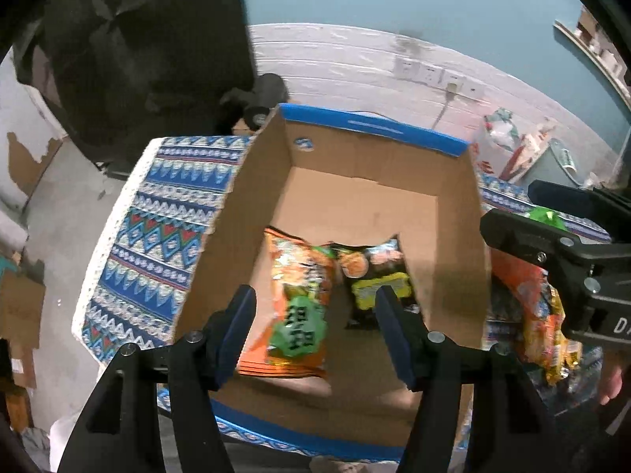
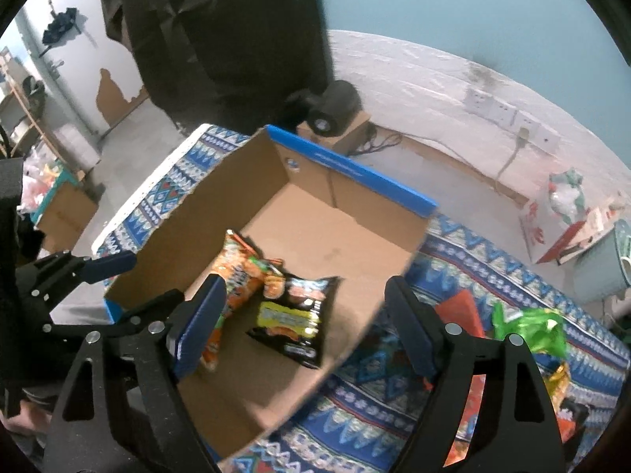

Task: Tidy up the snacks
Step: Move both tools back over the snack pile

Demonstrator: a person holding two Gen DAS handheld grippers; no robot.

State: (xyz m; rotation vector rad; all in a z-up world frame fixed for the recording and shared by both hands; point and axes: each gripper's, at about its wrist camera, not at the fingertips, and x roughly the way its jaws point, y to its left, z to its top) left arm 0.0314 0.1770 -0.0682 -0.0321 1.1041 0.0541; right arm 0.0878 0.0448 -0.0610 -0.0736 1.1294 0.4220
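Open cardboard box (image 1: 355,181) with a blue rim, standing on a worktop (image 1: 157,236) covered by a blue patterned cloth; the box serves as the landmark here.

Inside the box, near its front wall, lie two snack packets side by side and touching: an orange bag (image 1: 297,303) with a green label, and to its right a black bag (image 1: 374,276) with a yellow panel. The rest of the box floor is bare cardboard.

Left hand-held gripper (image 1: 315,311): poised above the front part of the box, over the two bags, jaws spread apart and grasping nothing. Its blue pads (image 1: 236,327) flank the orange bag in the left wrist view.

Right hand-held gripper (image 2: 303,323): released as well, jaws wide and holding nothing, over the box's right wall, with the black bag (image 2: 299,315) seen between the fingers. In the left wrist view it appears at the right edge (image 1: 552,252), outside the box.

Right of the box, on the cloth, lies a loose pile of further snacks (image 2: 512,339), among them a green packet (image 2: 528,327) and orange-red packets (image 1: 528,307). Whether these touch the box wall cannot be told.

Beyond the box's far wall: a white panelled wall with sockets (image 1: 434,75).
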